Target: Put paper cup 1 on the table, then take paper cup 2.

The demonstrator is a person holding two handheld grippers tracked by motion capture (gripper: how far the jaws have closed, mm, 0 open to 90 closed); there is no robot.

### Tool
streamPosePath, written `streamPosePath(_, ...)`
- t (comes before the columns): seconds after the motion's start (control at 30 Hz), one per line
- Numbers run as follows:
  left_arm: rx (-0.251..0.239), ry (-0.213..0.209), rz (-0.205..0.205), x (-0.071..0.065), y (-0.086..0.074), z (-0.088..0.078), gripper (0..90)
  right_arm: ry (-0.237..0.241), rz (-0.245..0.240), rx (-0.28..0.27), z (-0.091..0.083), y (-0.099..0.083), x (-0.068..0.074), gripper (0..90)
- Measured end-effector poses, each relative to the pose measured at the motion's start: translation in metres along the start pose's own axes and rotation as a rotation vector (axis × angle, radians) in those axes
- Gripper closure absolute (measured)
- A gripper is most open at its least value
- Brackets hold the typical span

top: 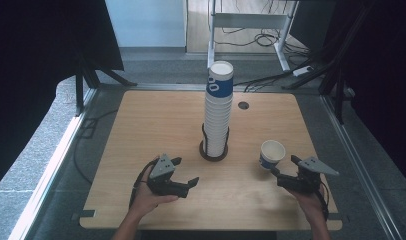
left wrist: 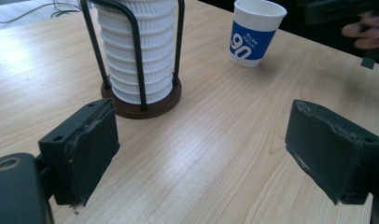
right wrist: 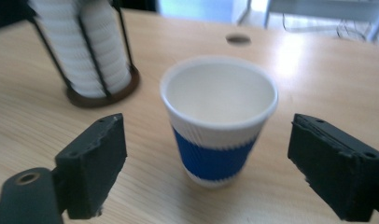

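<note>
Right claw (top: 283, 167) sits at the near right of the surface (top: 156, 125), jaws spread wide, nothing gripped. In the right gripper view my two black pads flank the single paper cup (right wrist: 219, 121) with clear gaps either side, no contact. That cup stands upright on the wood, white with a blue band, open end up, empty inside. In the high view it is just beyond my right claw tips, right of the stack.

Left claw (top: 185, 172) is at the near left-centre, held low over the surface, pointing right toward the middle. Its jaws stand apart with bare wood between them in the left gripper view, holding nothing.

Tall stack of paper cups (top: 218, 110) stands upright in a black wire holder (top: 213, 152) with a dark round base, centre of the surface, well apart from both claws. Top cup of the stack shows the same blue band. In the left gripper view the holder is far left and the single cup far right, a clear stretch of wood between them.

Round grommet hole (top: 243, 105) in the surface, far side, right of the stack.
</note>
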State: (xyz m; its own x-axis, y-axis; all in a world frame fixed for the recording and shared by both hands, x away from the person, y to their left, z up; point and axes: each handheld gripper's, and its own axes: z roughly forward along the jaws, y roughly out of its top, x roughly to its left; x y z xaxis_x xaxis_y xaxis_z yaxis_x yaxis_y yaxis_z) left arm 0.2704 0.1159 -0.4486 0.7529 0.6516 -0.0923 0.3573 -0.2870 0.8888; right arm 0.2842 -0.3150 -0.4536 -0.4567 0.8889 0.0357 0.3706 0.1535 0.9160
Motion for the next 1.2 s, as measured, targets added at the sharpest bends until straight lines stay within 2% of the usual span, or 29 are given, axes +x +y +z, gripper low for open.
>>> streamPosePath(0.1, -0.010, 0.005, -0.011, 0.002, 0.000, 0.000, 9.8, 0.058, -0.003, -0.054, -0.011, 0.012, 0.007, 15.9)
streamPosePath(0.13, -0.013, 0.008, -0.014, 0.002, 0.000, 0.000, 9.9, 0.105, -0.014, -0.076, -0.015, 0.017, 0.013, 18.9)
streamPosePath(0.17, -0.016, 0.009, -0.016, 0.002, 0.000, 0.000, 9.9, 0.105, -0.014, -0.076, -0.015, 0.017, 0.013, 18.9)
streamPosePath(0.37, -0.034, 0.016, -0.015, 0.002, 0.002, -0.002, 12.3, 0.186, -0.063, -0.074, -0.010, 0.022, 0.032, 21.2)
streamPosePath(0.43, -0.046, 0.021, -0.018, 0.002, 0.003, -0.003, 12.4, 0.223, -0.060, -0.071, -0.007, 0.022, 0.035, 21.9)
streamPosePath(0.63, -0.056, 0.022, -0.014, 0.004, 0.010, -0.002, 14.0, 0.253, -0.074, -0.067, -0.003, 0.023, 0.042, 22.6)
streamPosePath(0.87, -0.069, 0.023, -0.009, 0.006, 0.025, 0.008, 14.4, 0.289, -0.086, -0.073, -0.001, 0.027, 0.049, 23.4)
streamPosePath(1.03, -0.085, 0.070, -0.030, 0.012, 0.040, 0.016, 14.9, 0.302, -0.093, -0.073, 0.000, 0.028, 0.054, 23.8)
streamPosePath(1.2, -0.110, 0.034, -0.040, 0.021, 0.058, 0.024, 14.8, 0.332, -0.106, -0.066, 0.002, 0.028, 0.057, 23.7)
